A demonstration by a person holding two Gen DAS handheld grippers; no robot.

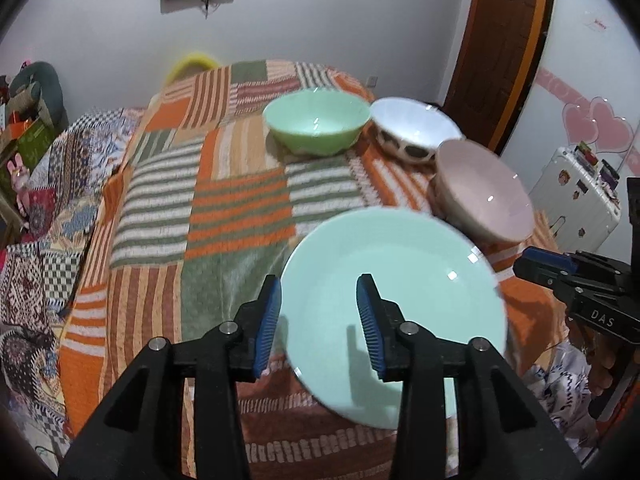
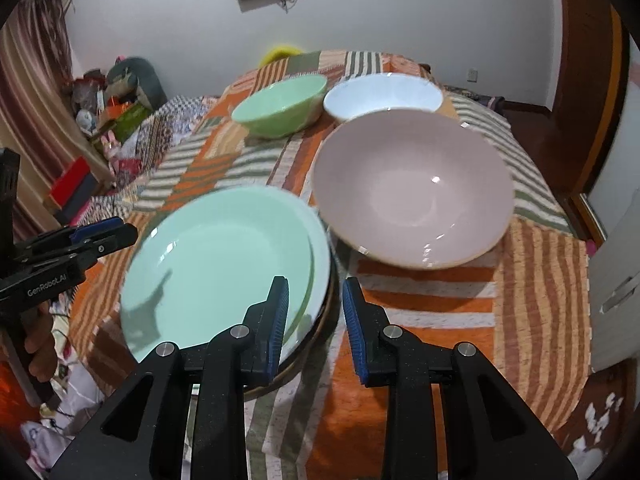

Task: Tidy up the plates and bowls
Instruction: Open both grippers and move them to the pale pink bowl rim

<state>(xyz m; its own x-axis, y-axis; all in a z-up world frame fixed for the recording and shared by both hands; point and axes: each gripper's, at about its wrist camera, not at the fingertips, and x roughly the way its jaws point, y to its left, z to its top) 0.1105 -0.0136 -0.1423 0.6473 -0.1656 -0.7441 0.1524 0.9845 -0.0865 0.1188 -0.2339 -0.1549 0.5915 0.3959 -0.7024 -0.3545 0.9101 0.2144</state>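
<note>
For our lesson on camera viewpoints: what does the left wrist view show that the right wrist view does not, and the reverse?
Only the left wrist view shows the white bowl's dark-spotted outside and a white suitcase. Only the right wrist view shows more plate rims stacked under the mint plate and a striped curtain. Both show the green bowl, the pink bowl and the patchwork cloth.

Left gripper (image 1: 319, 322) and right gripper (image 2: 315, 322): black plastic arms, ribbed blue pads (image 1: 267, 330) on jaws, silver round pivot screws. White "DAS" and "GenRobot.AI" lettering on their bodies.
</note>
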